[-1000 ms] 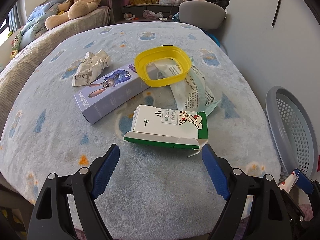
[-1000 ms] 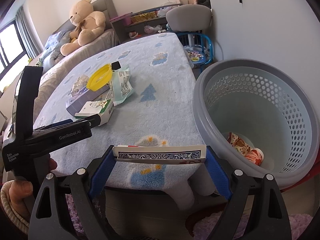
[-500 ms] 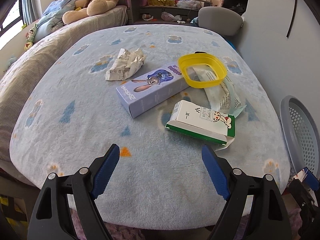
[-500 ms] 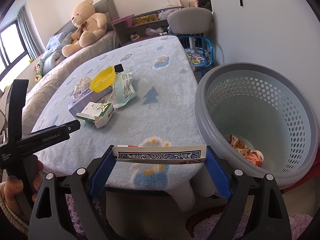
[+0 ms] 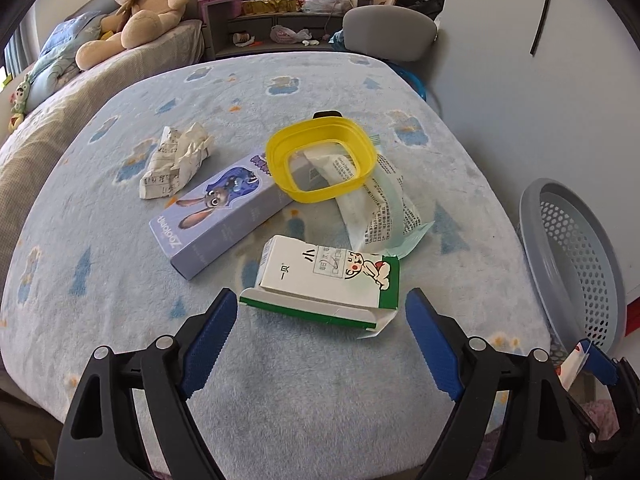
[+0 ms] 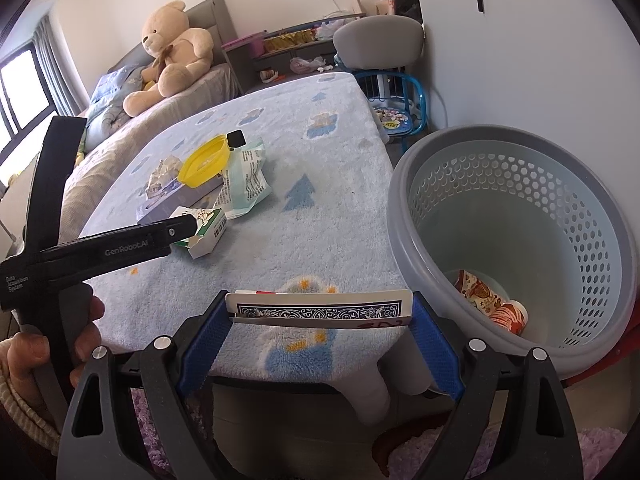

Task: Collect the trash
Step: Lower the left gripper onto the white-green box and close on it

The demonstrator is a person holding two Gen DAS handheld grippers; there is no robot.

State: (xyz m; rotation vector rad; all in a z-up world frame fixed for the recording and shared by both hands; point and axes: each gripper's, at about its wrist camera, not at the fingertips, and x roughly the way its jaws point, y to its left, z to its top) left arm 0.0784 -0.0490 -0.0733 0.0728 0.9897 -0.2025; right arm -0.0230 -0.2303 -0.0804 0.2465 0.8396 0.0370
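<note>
The left gripper [image 5: 320, 320] is wide open and holds nothing. Just ahead of it lies the white and green box [image 5: 326, 280]. It looks light and thin, with a loose torn flap, so grab its long sides. The right gripper [image 6: 320, 320] squeezes a card box [image 6: 319, 309], with the basket [image 6: 516, 240] to its right. The fuzzy blue blanket [image 5: 100, 280] is soft.

Past my claws a big tan teddy bear [image 6: 176, 46] slumped on the bed [image 6: 200, 84], grey chair [image 6: 378, 42] beyond the blue fleece blanket [image 5: 280, 92], cluttered grey shelf [image 5: 288, 12] at the wall, small blue stool [image 6: 400, 120] beside the chair
</note>
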